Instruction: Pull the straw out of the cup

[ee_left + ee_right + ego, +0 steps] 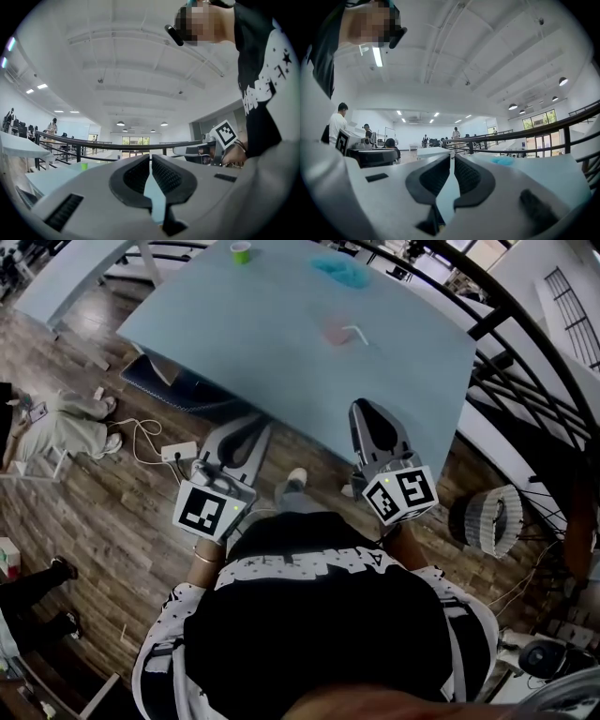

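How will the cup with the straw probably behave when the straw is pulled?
The cup looks see-through, so it is probably light and may lift or tip with the straw. The straw leans to one side, so a sideways pull could topple the cup. The table looks smooth; the cup might slide.

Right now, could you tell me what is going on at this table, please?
A person stands at the near edge of a pale blue table, holding a claw in each hand. The left claw and the right claw are both shut with nothing between them, held low by the person's body. The cup sits further out on the table, and the straw appears not yet pulled out. Neither claw is near it. A green cup stands at the far edge.
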`<state>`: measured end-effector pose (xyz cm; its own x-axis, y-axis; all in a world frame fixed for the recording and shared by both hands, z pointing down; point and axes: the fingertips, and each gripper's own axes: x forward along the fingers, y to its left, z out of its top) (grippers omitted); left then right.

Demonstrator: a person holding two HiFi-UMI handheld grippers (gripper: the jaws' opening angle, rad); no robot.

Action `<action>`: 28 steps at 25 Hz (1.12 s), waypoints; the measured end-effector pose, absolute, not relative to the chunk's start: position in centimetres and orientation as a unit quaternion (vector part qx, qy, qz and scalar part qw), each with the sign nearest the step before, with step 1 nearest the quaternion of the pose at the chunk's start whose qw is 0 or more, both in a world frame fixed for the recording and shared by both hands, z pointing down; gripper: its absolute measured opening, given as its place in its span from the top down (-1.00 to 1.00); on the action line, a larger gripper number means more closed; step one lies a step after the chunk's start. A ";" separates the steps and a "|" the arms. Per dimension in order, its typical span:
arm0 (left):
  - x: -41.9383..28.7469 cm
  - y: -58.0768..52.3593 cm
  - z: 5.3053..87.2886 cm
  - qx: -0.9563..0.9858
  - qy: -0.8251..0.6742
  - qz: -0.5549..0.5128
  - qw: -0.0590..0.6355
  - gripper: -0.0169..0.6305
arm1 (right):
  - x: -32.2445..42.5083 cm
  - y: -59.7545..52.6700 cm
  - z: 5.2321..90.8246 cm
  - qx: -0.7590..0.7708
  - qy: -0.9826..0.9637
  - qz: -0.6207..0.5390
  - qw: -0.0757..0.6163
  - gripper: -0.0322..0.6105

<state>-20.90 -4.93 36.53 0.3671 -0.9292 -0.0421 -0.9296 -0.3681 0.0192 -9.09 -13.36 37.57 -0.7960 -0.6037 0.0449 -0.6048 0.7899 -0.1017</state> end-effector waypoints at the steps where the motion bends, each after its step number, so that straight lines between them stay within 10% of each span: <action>1: -21.1 -5.2 36.5 -0.826 0.563 0.022 0.004 0.87 | -9.3 -13.7 37.6 0.319 -0.946 0.056 0.004 0.81; 28: -20.9 -17.1 36.7 -0.850 0.527 0.011 0.001 0.87 | -8.0 -24.7 39.2 0.368 -0.927 0.070 0.005 0.81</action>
